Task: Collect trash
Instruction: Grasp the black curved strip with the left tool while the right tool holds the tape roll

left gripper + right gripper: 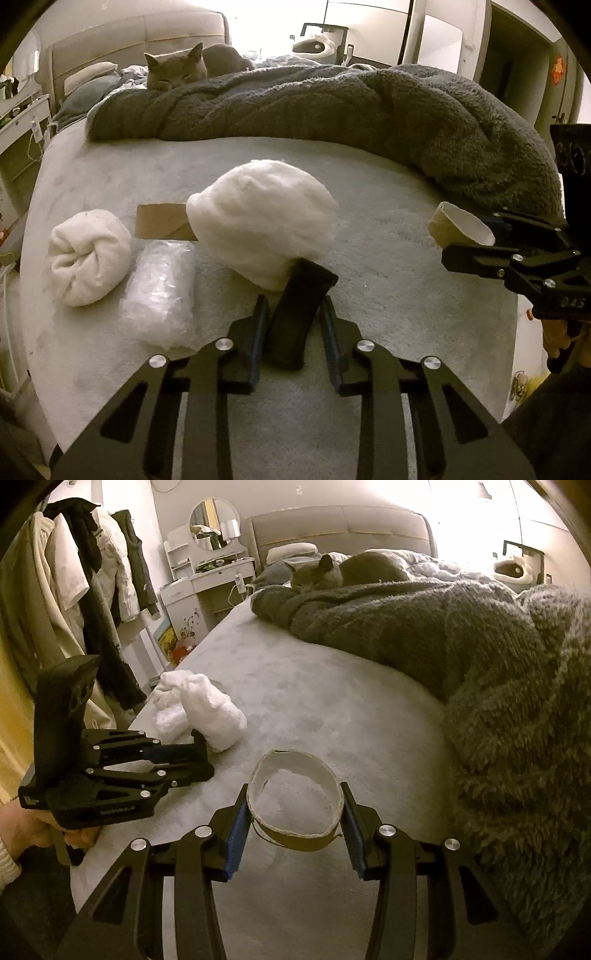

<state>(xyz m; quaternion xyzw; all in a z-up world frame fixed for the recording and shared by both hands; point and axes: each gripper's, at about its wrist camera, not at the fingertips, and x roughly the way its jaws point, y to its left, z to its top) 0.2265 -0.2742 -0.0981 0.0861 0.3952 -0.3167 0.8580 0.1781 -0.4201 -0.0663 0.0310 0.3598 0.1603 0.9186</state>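
A wide bed (pixel 388 258) takes up most of the room, its top a pale grey, short-napped plush. Across its far side lies a bulky dark grey fleece blanket (pixel 332 107), shaggy and bunched into thick folds. A grey cat (pixel 177 70) rests on the blanket's far end before a padded beige headboard (pixel 343 528). Beside the bed stand a white dressing table with a round mirror (pixel 212 524) and a rack of hanging coats (pixel 92 572).

On the plush surface sits a domed wad of white fluffy stuffing (pixel 262 218), soft and fibrous. Left of it lies a rolled white towel (pixel 88 254), and between them a crinkled clear plastic bag (pixel 162 295), with a flat piece of brown cardboard (pixel 159 221) behind it, partly under the wad.

A black fabric piece (pixel 295 314), narrow and matte, stands up from the bed with its upper end touching the wad. The left gripper (pixel 293 325) straddles it with black jaws and blue pads; a gap shows on each side, so no pressure on the fabric can be confirmed.

The right gripper (pixel 293 823) clamps a squashed brown cardboard ring (pixel 295 801), white inside with a ragged rim, held clear above the bed near the blanket's edge.
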